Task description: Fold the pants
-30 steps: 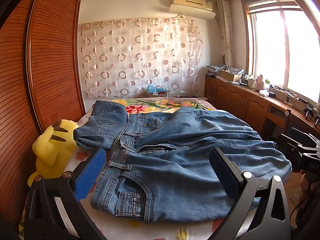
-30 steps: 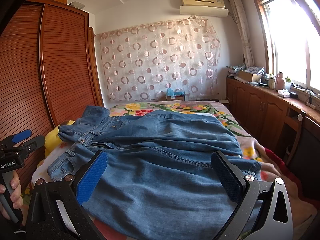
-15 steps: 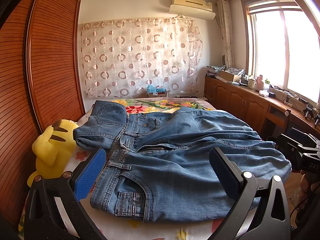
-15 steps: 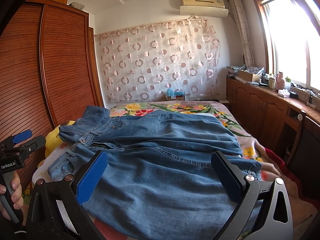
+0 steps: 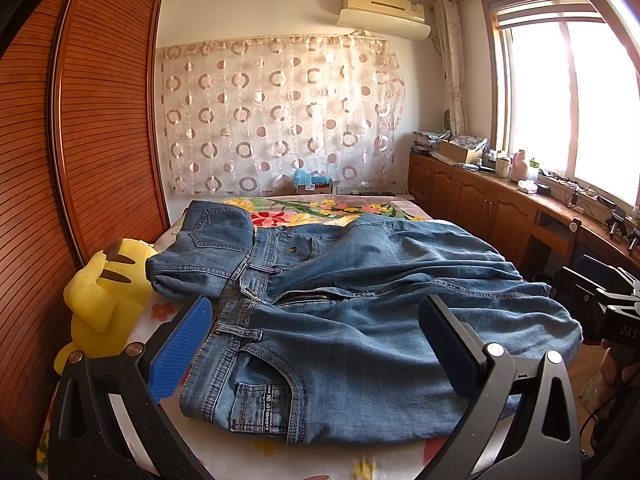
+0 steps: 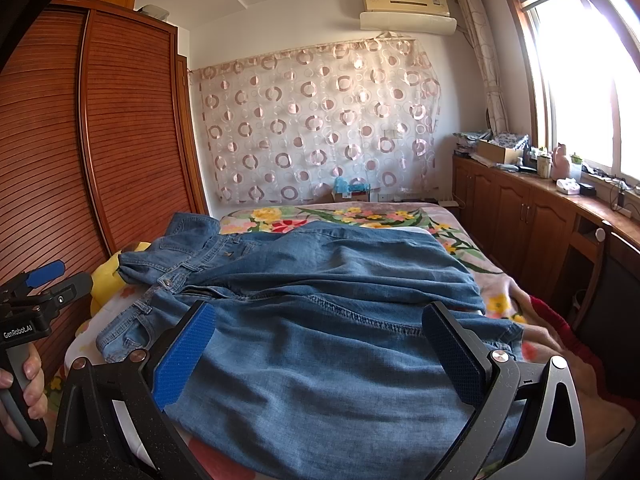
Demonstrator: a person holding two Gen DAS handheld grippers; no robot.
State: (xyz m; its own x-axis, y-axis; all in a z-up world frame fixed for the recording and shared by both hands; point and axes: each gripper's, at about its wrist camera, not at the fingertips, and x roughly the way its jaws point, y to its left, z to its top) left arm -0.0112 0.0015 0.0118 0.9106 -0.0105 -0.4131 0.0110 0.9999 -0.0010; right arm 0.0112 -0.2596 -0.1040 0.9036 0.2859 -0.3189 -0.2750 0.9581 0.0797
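Bed with floral cover fills the view ahead of both grippers; jeans lie spread across it, waistband just past the left gripper, legs running off under the right gripper. Both sets of jaws are spread wide, gripping nothing. Yellow plush toy sits left of the left gripper, beside the waistband.

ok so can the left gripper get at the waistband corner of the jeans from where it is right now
Probably yes. The left gripper is open just short of the jeans, and the waistband corner lies flat on the bed beside its blue fingertip, with nothing between them. The yellow plush toy sits off to the side.
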